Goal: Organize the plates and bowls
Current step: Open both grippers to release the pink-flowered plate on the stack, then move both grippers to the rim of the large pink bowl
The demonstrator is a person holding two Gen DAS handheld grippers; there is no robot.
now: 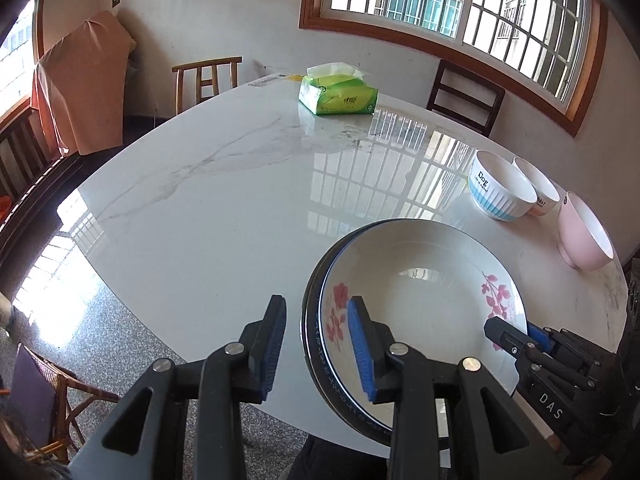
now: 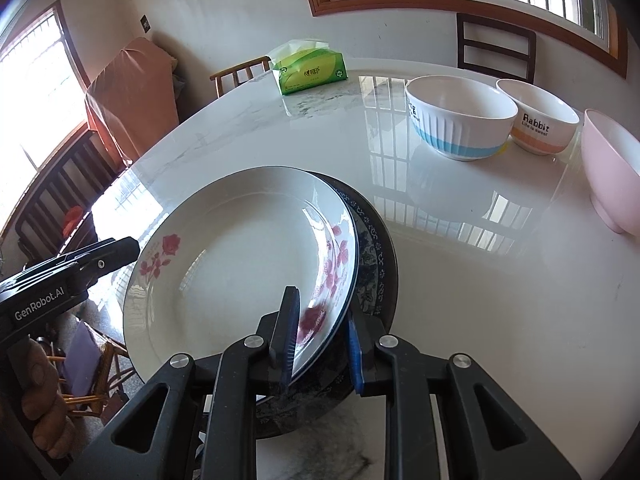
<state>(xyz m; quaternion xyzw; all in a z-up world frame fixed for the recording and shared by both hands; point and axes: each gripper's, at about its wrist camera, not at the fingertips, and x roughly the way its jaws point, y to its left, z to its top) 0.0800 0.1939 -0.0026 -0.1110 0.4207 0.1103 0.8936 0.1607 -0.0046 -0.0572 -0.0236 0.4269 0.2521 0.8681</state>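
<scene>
A white plate with pink flowers (image 1: 424, 292) (image 2: 240, 256) lies tilted on a dark blue-patterned plate (image 2: 376, 256) near the table's front edge. My right gripper (image 2: 322, 314) is shut on the near rim of both plates, one finger on the white plate and one outside the dark one. It also shows at the plates' right rim (image 1: 508, 332). My left gripper (image 1: 316, 308) is open, and the stack's left rim stands between its pads without being pressed. Three bowls stand at the right: a blue-striped one (image 2: 460, 120), an orange-banded one (image 2: 540, 120) and a pink one (image 2: 612, 168).
A green tissue pack (image 1: 338, 94) sits at the far side of the white marble table (image 1: 220, 200). Wooden chairs (image 1: 208, 80) stand around it, and a dark one (image 2: 496, 48) is under the window. A rattan chair (image 1: 60, 396) stands below the table's front left edge.
</scene>
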